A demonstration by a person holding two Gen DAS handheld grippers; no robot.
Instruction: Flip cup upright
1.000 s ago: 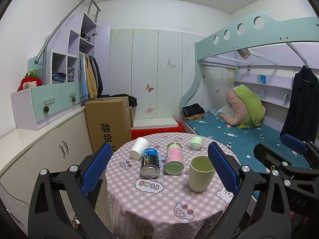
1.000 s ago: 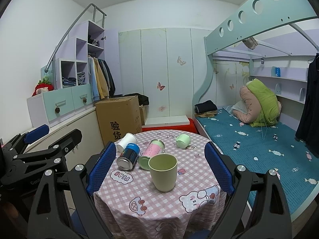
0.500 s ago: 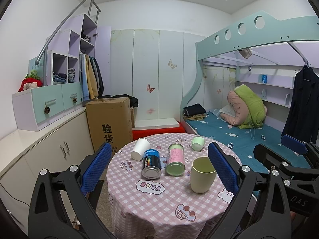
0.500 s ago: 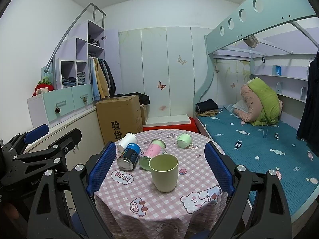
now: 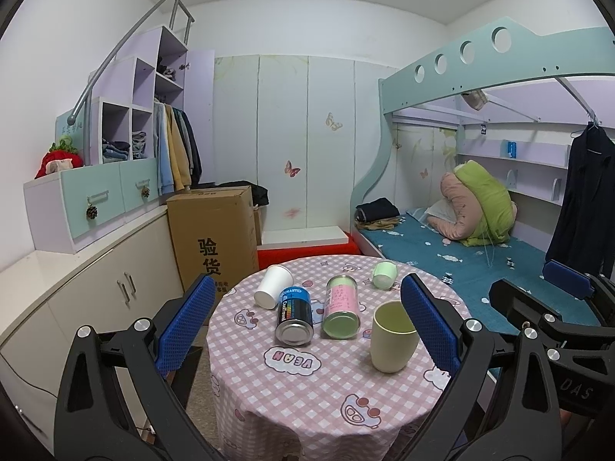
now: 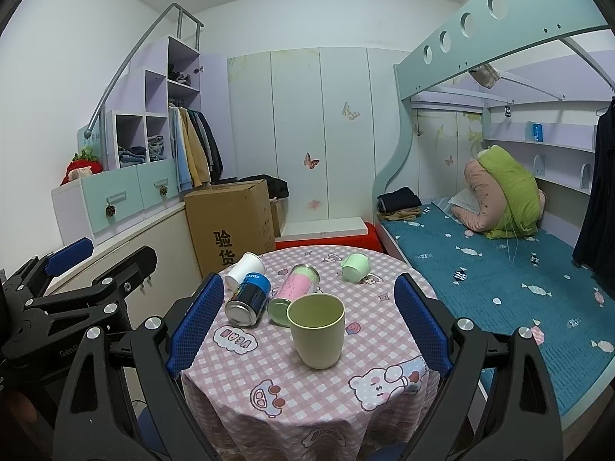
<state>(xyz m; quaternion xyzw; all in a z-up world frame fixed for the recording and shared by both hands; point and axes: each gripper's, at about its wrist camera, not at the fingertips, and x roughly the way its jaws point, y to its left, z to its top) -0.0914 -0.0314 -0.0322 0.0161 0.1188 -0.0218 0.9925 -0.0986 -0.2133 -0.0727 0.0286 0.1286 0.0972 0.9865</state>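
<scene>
Pale green cup [image 6: 316,333] stands upright, mouth up, no handle visible, matte plain wall, on near-right part of round table [image 6: 388,342] with pink checked cloth. Just far-left of it: blue can [image 6: 247,296] and pink-green tin [image 6: 295,294], both on their sides. White paper cup [image 5: 272,292] and small green cup [image 5: 384,274] lie tipped at far side. Left gripper [image 5: 307,320] wide open, holding nothing. Right gripper [image 6: 309,322] wide open, empty, short of the table.
</scene>
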